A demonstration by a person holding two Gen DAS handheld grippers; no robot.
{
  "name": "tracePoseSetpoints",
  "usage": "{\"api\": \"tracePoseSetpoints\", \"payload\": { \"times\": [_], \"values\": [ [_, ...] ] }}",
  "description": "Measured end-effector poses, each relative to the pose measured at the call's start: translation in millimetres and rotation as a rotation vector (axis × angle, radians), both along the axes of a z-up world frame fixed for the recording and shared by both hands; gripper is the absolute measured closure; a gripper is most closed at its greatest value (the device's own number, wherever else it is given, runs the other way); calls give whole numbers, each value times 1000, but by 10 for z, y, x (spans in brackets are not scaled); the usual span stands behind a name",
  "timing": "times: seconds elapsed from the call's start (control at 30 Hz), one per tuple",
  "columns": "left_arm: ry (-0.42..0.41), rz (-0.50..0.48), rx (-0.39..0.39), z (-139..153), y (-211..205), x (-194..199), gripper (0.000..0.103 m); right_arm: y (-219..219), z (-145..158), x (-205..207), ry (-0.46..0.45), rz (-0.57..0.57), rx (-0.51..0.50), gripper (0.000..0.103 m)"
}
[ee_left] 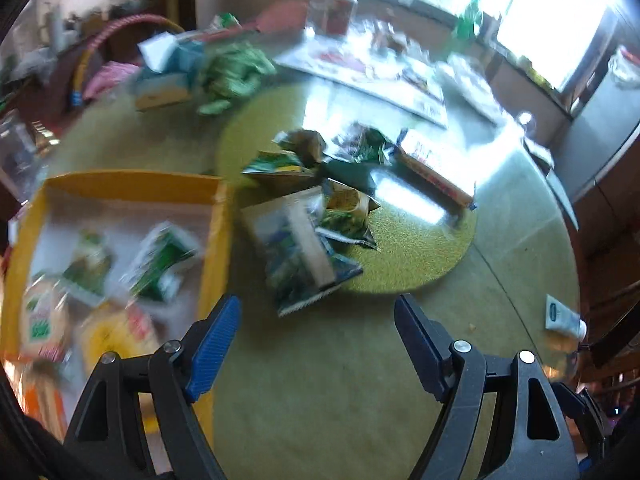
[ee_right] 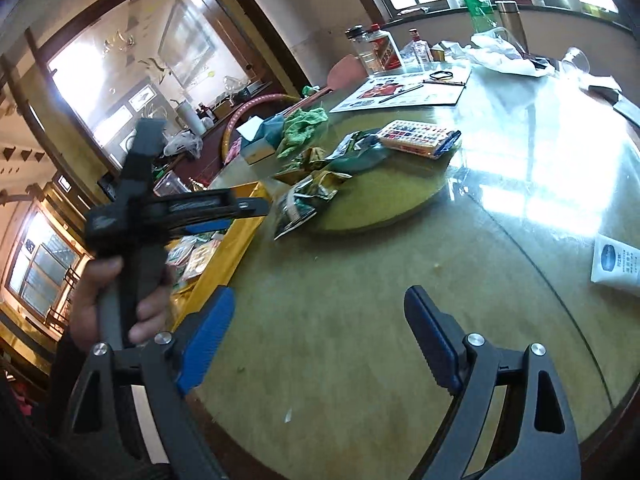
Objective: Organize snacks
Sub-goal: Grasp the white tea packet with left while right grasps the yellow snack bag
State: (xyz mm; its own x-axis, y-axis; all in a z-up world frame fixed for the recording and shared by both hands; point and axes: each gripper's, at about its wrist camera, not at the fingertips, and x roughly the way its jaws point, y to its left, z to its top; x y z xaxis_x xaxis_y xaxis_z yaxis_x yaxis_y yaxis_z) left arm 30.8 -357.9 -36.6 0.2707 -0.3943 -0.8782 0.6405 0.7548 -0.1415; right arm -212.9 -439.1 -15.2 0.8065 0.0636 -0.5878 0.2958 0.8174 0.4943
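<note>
**Both jaws wide, nothing gripped**

Left gripper (ee_left: 318, 312): jaws spread wide, empty, held above bare table (ee_left: 340, 400), between the yellow box (ee_left: 218, 248) and the snack pile (ee_left: 316, 200). Several packets are seen inside the box.

Right gripper (ee_right: 320, 312): jaws spread wide, empty. The pile is seen on the round mat (ee_right: 380, 208). A white tube (ee_right: 616, 264) lies apart, right.

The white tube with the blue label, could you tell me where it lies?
In both wrist views, the white tube lies on the table's right edge, apart from the snack pile.
</note>
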Motion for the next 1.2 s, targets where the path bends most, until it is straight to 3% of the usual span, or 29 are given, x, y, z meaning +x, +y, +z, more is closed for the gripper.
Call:
{"api": "tracePoseSetpoints", "payload": {
  "times": [0.23,0.43,0.47,0.5,0.53,0.7,0.93,1.03,1.2],
  "values": [
    [-7,-3,124,-207,-309,221,25,-122,-68,66,0,-4,23,16],
    [48,36,140,-319,-340,362,25,-159,-103,137,19,-5,28,17],
    [47,38,144,-325,-360,369,31,-184,-99,156,22,-8,27,17],
    [46,44,151,-336,-369,371,46,-191,-95,161,23,-8,29,18],
    [32,53,164,-341,-362,352,50,-201,-86,174,26,-9,31,19],
    [38,9,152,-329,-253,163,56,-279,-39,285,46,1,46,21],
    [49,-33,130,-317,97,-298,59,-411,9,801,101,103,49,26],
    [21,-31,126,-324,212,-464,58,-461,31,1122,140,124,0,28],
    [35,-6,95,-339,326,-497,53,-624,-107,1773,218,151,-1,32]
  ]
}}
